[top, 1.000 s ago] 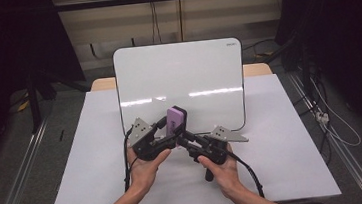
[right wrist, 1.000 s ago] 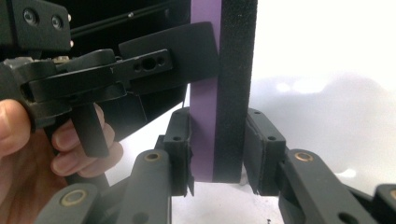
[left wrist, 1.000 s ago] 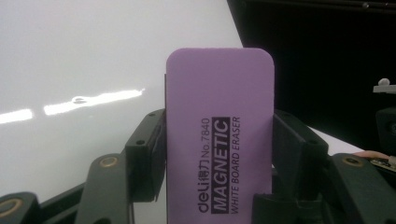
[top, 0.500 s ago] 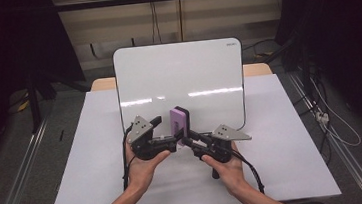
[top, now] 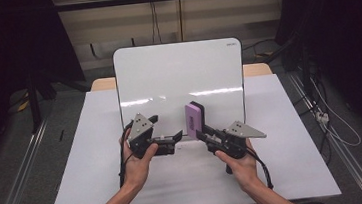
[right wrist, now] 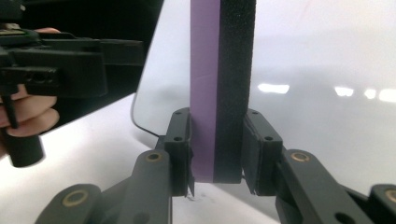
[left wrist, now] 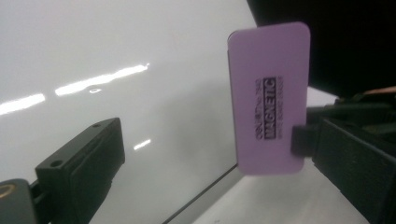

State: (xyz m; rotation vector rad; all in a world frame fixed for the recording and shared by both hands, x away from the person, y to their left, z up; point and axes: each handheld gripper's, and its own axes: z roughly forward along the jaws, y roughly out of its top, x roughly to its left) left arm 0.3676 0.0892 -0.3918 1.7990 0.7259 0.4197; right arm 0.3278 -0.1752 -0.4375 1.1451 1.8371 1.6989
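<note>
**Right claw holds the purple eraser upright at the whiteboard's lower edge**

In the high view, the right claw (top: 203,132) sits just right of the frame's centre, gripped by the person's right hand (top: 240,164) coming up from the bottom edge. It is clamped on the lower end of a purple magnetic eraser (top: 193,119), which stands upright in front of the lower middle of the whiteboard (top: 166,78). The right gripper view shows the grip closely: the two black jaws press on either side of the eraser (right wrist: 219,93), one on its purple plastic back and one on its black felt pad, with the eraser rising straight up the middle of the frame. Whether the felt touches the board's surface cannot be told.

The left claw (top: 176,137) lies just left of centre in the high view, held by the left hand (top: 137,161), its tip pointing toward the eraser and close to the board's bottom edge. In the left gripper view its jaws stand wide apart and hold nothing; the eraser (left wrist: 271,98) shows at the right of that frame with the word "MAGNETIC" printed on its purple face, and the right claw's jaw reaches it from the lower right.

The whiteboard lies on the white table (top: 89,166), across the middle of the high view.
</note>
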